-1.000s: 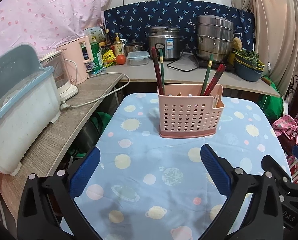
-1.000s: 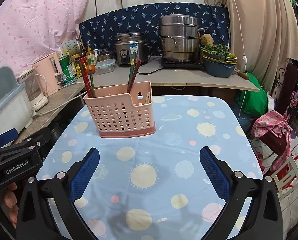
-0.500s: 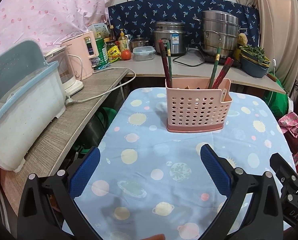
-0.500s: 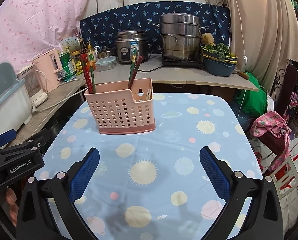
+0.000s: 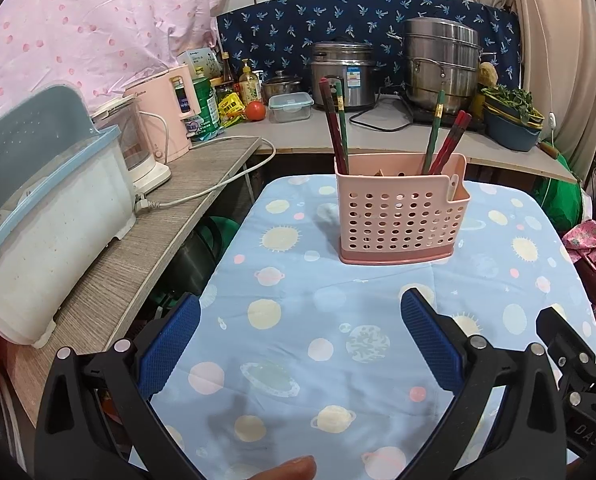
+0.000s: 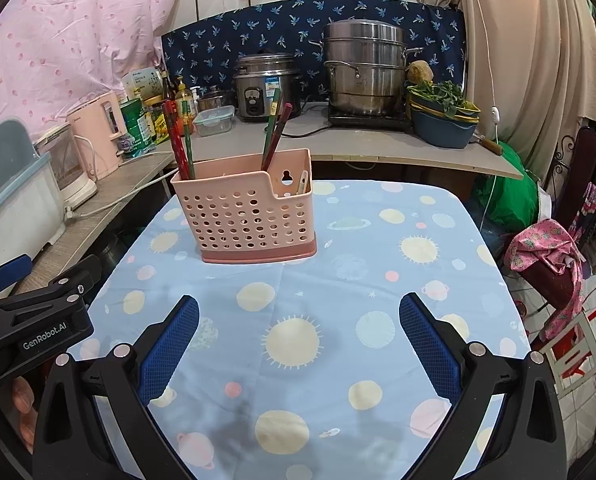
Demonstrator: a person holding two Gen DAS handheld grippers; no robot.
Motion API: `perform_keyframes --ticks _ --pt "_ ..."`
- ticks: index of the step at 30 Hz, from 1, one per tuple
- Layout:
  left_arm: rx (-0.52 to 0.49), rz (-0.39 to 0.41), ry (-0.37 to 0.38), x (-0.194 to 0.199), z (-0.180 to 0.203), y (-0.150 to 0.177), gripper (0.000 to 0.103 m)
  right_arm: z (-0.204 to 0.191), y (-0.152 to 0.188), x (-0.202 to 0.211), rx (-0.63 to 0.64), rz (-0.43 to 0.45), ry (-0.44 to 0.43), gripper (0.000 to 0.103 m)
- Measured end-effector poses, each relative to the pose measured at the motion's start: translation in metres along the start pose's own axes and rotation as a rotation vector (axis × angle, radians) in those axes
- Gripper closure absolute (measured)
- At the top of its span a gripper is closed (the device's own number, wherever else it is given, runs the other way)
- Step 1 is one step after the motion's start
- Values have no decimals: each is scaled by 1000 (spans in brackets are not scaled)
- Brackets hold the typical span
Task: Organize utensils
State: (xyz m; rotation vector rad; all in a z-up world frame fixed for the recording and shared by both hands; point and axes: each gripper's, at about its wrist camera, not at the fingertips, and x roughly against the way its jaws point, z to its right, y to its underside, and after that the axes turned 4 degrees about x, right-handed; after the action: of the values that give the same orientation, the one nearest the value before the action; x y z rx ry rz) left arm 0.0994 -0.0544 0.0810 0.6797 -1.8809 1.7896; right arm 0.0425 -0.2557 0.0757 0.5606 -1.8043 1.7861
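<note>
A pink perforated utensil holder point(image 5: 398, 216) point(image 6: 249, 212) stands upright on the blue planet-print tablecloth point(image 5: 338, 320) point(image 6: 378, 280). Red and green chopsticks point(image 5: 336, 124) point(image 6: 177, 140) lean in its left compartment, and another set of chopsticks point(image 5: 444, 140) point(image 6: 275, 132) leans in its right one. A pale handle point(image 6: 302, 182) pokes out of the low side pocket. My left gripper point(image 5: 300, 328) is open and empty, well short of the holder. My right gripper point(image 6: 298, 328) is open too, with nothing between its fingers. The left gripper's body point(image 6: 29, 320) shows at the left edge of the right wrist view.
A wooden shelf point(image 5: 137, 264) runs along the left with a blue-lidded white bin point(image 5: 45, 220) and a pink kettle point(image 5: 165, 120). Behind the table, a counter carries a rice cooker point(image 5: 344, 74), a steel steamer pot point(image 5: 442, 60) and a blue basin with greens point(image 6: 442, 120). Pink cloth bags point(image 6: 550, 256) are at the right.
Both grippers have drawn back from the holder and tilted slightly, so it looks smaller and farther. They stay open. The holder and chopsticks have not moved.
</note>
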Motion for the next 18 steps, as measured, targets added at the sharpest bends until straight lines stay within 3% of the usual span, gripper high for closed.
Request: perform_keyframes --ticks 18 --pt "0 -17 3 -5 2 -1 7 2 2 -7 -3 -11 -1 6"
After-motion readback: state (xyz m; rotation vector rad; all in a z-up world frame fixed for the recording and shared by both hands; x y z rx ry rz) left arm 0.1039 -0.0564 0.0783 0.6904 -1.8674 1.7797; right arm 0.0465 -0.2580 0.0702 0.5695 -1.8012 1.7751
